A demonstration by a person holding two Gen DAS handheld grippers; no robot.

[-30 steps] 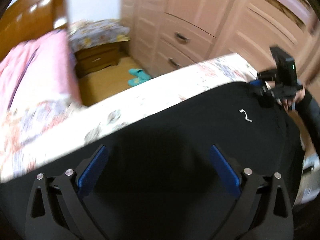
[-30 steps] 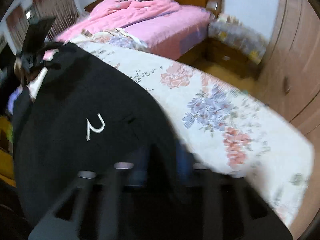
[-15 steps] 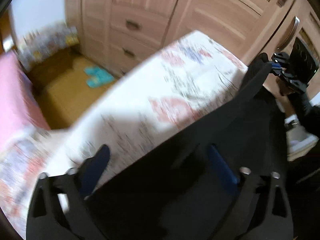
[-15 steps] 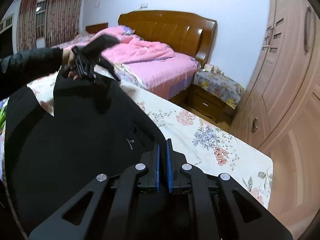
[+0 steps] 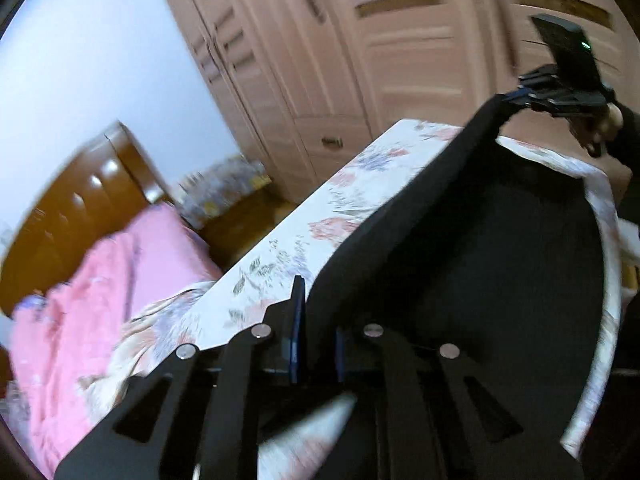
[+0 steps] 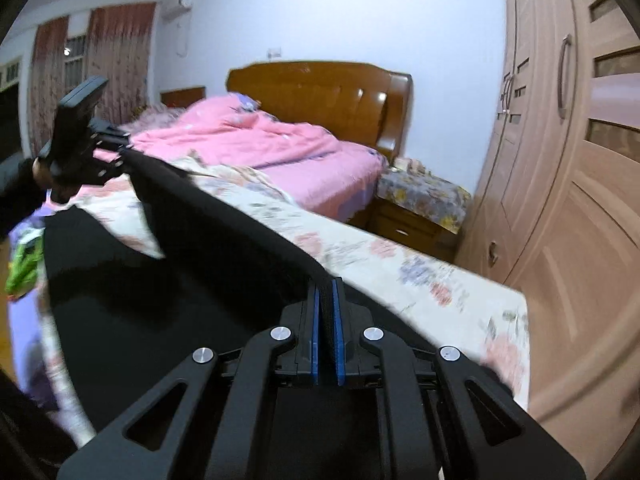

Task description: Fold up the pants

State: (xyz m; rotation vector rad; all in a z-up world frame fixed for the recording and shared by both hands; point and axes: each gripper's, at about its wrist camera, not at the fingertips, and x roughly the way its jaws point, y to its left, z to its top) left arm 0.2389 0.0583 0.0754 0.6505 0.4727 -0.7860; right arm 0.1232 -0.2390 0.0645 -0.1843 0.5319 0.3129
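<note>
- Bedroom setting: a floral-covered surface point(image 6: 420, 276) runs across the middle of both views; whether it is a desk or a mattress cannot be told.
- Behind it, a bed with pink bedding point(image 6: 256, 140) and a glossy wooden headboard point(image 6: 320, 96) fills the centre of the right wrist view and the lower left of the left wrist view.
- A bedside cabinet point(image 6: 416, 220) under a patterned cloth stands between the bed and a tall pale wooden wardrobe point(image 6: 568, 200), which takes the right edge of the right wrist view and the top of the left wrist view.
- Red-brown curtains point(image 6: 116, 52) hang at upper left of the right wrist view.
- Black pants point(image 5: 480, 260) lie over the floral surface, with one edge lifted off it and stretched taut between the two tools.
- Left tongs point(image 5: 316, 344), at bottom centre of their own view, have just been closing and now pinch the near end of that raised edge between the blue pads.
- Right tongs point(image 6: 327, 332), bottom centre of their own view, are clamped on the other end of the edge, the dark cloth sandwiched between the blue pads.
- Each tool also shows in the other's view, held up by a hand point(image 5: 600, 124) in a dark sleeve, at upper right in one and at left in the other.
- Much of the left wrist view is blurred.
</note>
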